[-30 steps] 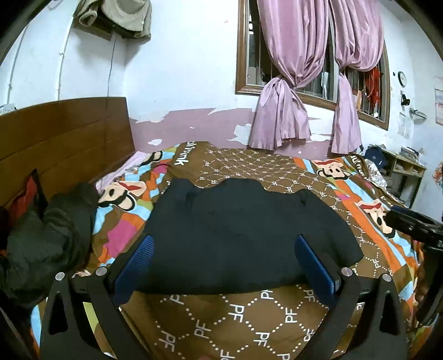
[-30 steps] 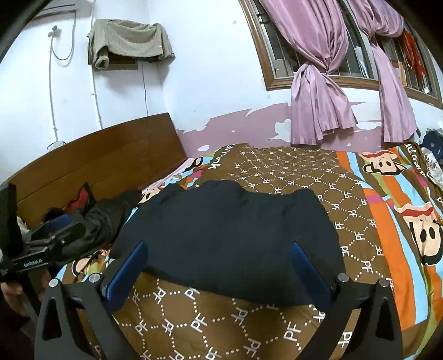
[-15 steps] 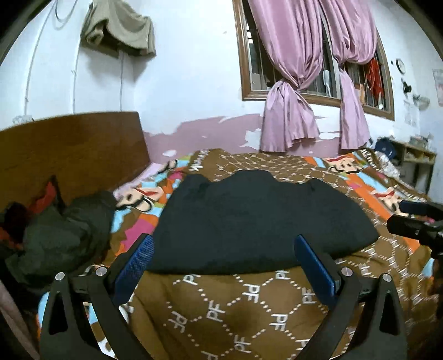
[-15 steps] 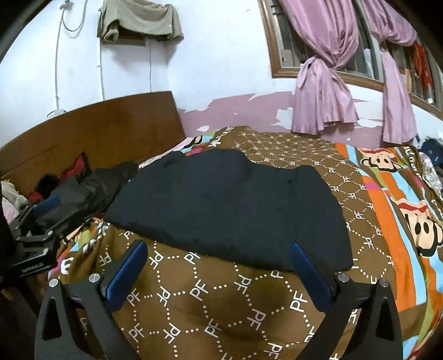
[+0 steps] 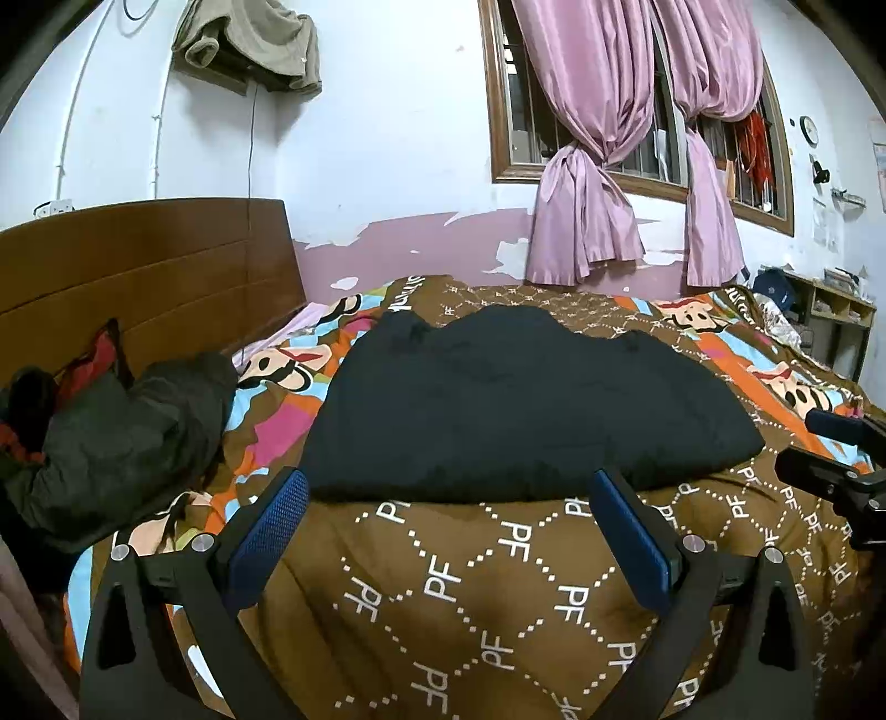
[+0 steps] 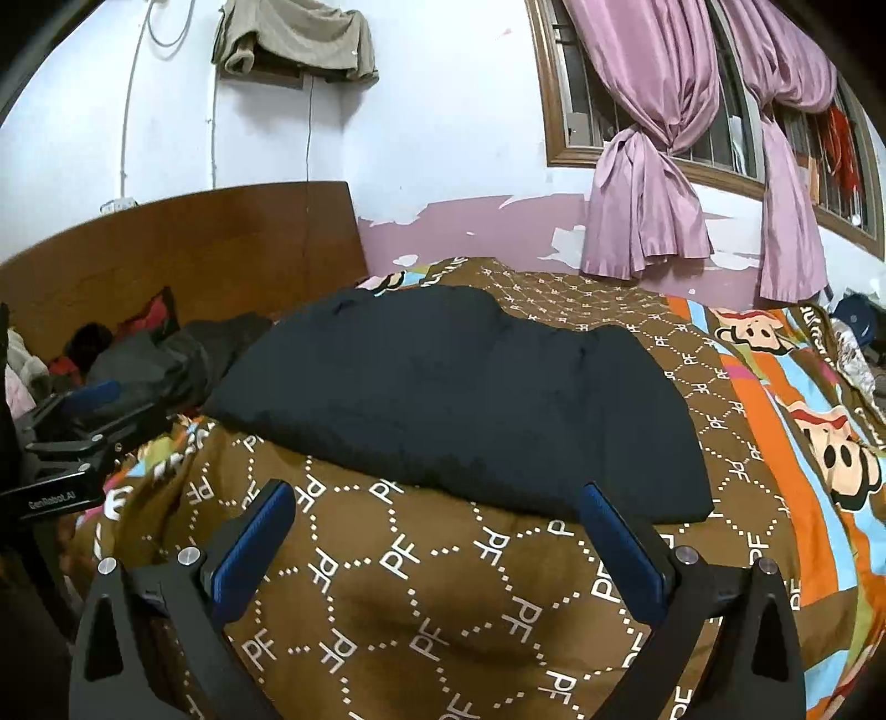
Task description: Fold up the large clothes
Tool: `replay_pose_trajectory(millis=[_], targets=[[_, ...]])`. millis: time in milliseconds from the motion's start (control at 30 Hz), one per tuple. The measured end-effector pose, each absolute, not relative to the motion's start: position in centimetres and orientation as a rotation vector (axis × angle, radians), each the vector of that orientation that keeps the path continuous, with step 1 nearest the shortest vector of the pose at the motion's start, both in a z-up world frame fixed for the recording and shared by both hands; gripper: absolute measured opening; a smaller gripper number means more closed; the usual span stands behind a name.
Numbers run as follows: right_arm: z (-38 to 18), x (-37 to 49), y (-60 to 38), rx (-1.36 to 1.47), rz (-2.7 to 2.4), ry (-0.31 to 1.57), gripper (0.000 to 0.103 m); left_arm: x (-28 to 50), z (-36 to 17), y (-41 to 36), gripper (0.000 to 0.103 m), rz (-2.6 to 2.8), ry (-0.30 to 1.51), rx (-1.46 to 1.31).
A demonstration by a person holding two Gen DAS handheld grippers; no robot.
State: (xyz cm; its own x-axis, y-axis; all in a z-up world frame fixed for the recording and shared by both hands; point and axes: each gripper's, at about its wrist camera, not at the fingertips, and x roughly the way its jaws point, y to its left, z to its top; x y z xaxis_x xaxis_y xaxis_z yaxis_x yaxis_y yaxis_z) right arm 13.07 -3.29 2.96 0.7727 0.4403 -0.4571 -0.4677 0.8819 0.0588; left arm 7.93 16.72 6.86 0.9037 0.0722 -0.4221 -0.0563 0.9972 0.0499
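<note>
a bed with a brown blanket (image 5: 498, 581) printed with white letters and bright cartoon monkey panels fills the near part of the scene. a wooden headboard (image 5: 138, 266) stands at the left. a dark rumpled jacket (image 5: 122, 421) lies on the bed near it, beside something red (image 5: 97, 354). on the far wall, pink curtains (image 5: 587, 166) are tied at a barred window, and a grey cloth (image 5: 249, 44) hangs high up. a small shelf (image 5: 836, 310) stands far right.

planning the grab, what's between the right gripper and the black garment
Only a bare stretch of the brown PF-patterned bedspread lies between the open right gripper and the black garment, as the right wrist view shows.
</note>
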Motion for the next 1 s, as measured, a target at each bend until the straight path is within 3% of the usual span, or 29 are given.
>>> replay_pose_trajectory(millis=[1000], targets=[[1.8,13.5,-3.0,-0.086,0.477,0.521,0.103,7.2,4.9,15.4,0.099,0.026,0.452,0.108]])
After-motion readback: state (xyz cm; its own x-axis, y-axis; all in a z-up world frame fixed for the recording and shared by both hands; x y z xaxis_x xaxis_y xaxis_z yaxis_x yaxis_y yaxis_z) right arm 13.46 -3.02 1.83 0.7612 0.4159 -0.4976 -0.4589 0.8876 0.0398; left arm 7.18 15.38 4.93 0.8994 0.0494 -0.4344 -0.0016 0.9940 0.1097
